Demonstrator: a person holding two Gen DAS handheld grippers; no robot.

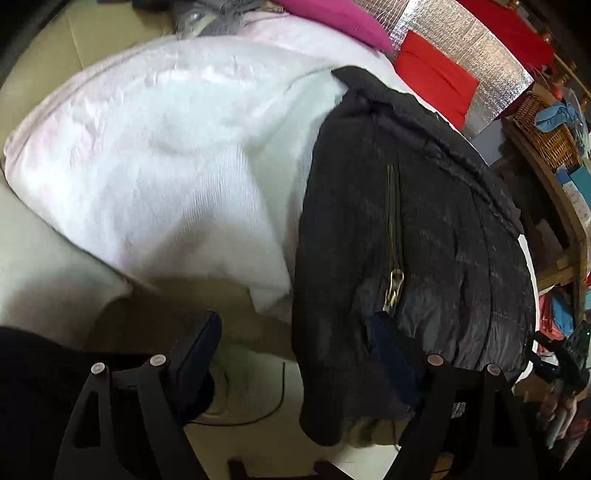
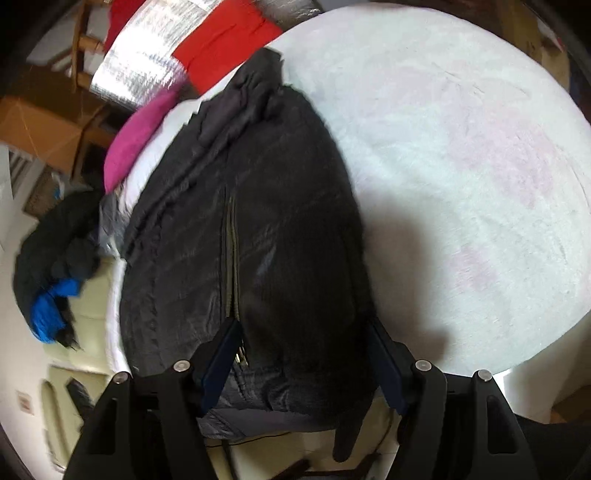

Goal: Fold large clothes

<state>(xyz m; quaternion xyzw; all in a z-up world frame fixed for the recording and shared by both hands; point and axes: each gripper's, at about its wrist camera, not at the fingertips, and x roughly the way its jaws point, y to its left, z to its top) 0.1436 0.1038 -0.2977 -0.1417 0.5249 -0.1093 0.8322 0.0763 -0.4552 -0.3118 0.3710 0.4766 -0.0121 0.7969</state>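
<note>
A black padded jacket [image 1: 424, 229] with a brass zipper [image 1: 393, 221] lies on a white and pale pink fleece blanket [image 1: 166, 147], its lower hem hanging over the near edge. My left gripper [image 1: 295, 332] is open at that edge. Its right finger rests by the jacket's left side and its left finger is over bare floor. In the right wrist view the same jacket [image 2: 266, 221] fills the middle. My right gripper [image 2: 303, 341] is open, and the hem and the zipper [image 2: 231, 258] end lie between its fingers. I see no pad pressing the cloth.
A magenta cushion [image 1: 332, 18], red cloth [image 1: 436, 74] and silver foil sheet [image 1: 461, 40] lie at the far side. A wooden shelf with a wicker basket [image 1: 543, 129] stands to the right. A dark and blue garment [image 2: 48, 288] lies left of the jacket.
</note>
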